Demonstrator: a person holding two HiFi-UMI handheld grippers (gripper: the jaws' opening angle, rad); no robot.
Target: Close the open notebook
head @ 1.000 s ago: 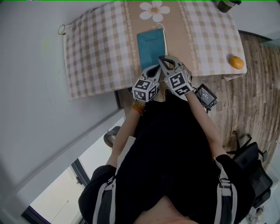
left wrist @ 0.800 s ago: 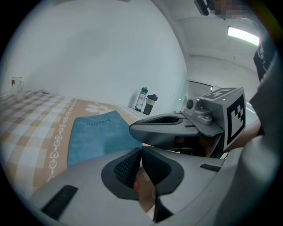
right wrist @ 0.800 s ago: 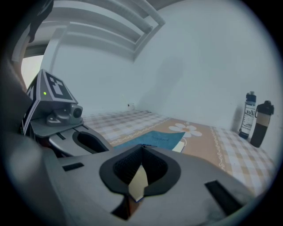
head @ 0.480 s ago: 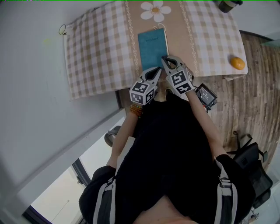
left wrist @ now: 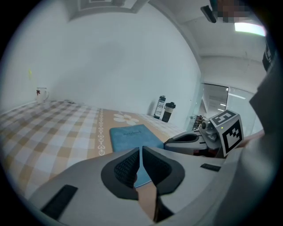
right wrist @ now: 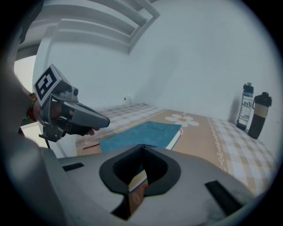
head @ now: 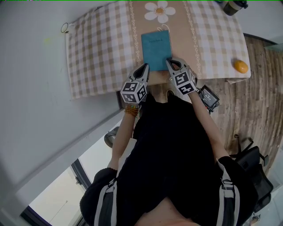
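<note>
Left gripper (left wrist: pixel 140 152), held in the person's left hand, has just been opening its jaws: a thin slit shows between the dark ribbed pads and nothing sits in it. It hangs over the near edge of the table, just beside the near left corner of the teal rectangular notebook (head: pixel 156 49), apart from it. Right gripper (right wrist: pixel 141 148) has its jaw tips together, with no object pinched between them; it points at the notebook's near right corner, and whether it touches the cover I cannot tell. That notebook lies shut and flat, cover up, on the tan centre strip of the beige-and-white checked tablecloth (head: pixel 97 48), just below a printed white daisy (head: pixel 159 12). Near the cloth's right edge rests a small round orange fruit (head: pixel 241 66), well apart from the notebook. Two dark drink bottles (left wrist: pixel 165 109) stand upright at the far side of the table
</note>
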